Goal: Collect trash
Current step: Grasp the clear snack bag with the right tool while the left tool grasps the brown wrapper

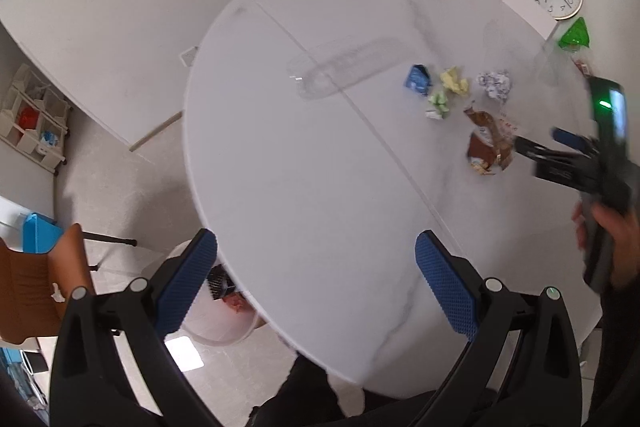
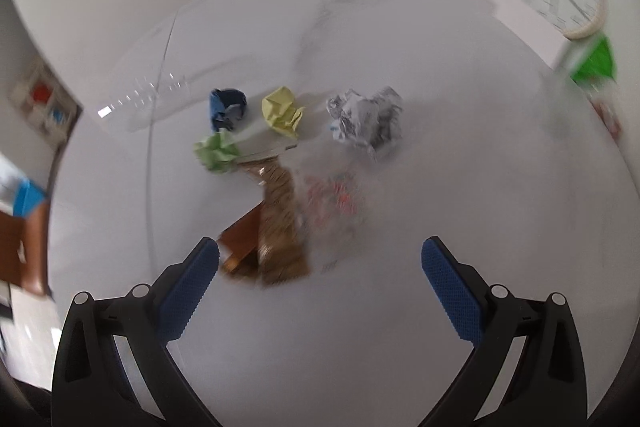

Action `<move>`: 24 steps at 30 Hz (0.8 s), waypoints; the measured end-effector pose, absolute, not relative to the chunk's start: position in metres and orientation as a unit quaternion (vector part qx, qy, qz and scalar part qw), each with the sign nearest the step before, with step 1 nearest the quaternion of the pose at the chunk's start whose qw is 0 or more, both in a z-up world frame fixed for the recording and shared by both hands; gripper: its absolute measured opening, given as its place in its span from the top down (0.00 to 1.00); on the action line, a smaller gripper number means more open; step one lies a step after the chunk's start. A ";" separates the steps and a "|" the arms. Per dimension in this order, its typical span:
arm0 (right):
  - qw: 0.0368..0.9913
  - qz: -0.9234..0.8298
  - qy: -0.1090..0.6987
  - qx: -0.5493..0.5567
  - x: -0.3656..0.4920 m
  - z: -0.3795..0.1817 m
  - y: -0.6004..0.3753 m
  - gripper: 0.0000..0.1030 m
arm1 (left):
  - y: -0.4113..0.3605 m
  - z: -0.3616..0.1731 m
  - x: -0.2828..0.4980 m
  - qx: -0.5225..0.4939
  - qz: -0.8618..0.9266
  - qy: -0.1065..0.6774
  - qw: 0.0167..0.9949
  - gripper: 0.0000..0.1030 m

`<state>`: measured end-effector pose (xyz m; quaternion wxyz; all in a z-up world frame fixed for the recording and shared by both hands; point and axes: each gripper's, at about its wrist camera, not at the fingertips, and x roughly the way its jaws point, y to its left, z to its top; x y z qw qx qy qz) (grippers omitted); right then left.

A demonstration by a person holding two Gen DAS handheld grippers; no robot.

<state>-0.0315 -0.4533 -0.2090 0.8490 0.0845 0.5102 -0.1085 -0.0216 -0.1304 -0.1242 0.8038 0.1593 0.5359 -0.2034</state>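
Two tongs hang over the round white marble tabletop (image 1: 304, 163), both spread wide and holding nothing. The left tongs (image 1: 316, 283) hover above the near edge, touching no object. The right tongs (image 2: 320, 283) sit just short of a flattened brown snack wrapper (image 2: 276, 227), with a crumpled clear plastic wrapper (image 2: 336, 203) beside it. Beyond these, toward the tabletop's middle, lie a blue paper ball (image 2: 227, 109), a yellow paper ball (image 2: 283, 111), a green paper ball (image 2: 216, 151) and a crumpled white printed paper ball (image 2: 366, 123), all close together.
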 end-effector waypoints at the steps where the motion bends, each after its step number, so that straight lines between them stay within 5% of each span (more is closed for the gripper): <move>1: 0.846 -0.102 0.517 0.077 -0.024 -0.215 -0.457 0.03 | -0.138 -0.125 -0.021 0.155 -0.209 0.539 0.801 0.08; 9: 0.834 -0.052 0.545 0.068 0.018 -0.250 -0.476 0.03 | -0.193 -0.135 -0.028 0.188 -0.233 0.535 0.790 0.08; 11: 0.836 -0.040 0.542 0.077 0.018 -0.252 -0.482 0.19 | -0.205 -0.138 -0.032 0.197 -0.238 0.535 0.786 0.08; 14: 0.833 -0.030 0.541 0.110 0.017 -0.255 -0.497 0.26 | -0.223 -0.146 -0.036 0.210 -0.254 0.534 0.778 0.08; 24: 0.837 -0.010 0.512 0.193 -0.019 -0.247 -0.538 0.34 | -0.305 -0.196 -0.035 0.254 -0.329 0.522 0.745 0.08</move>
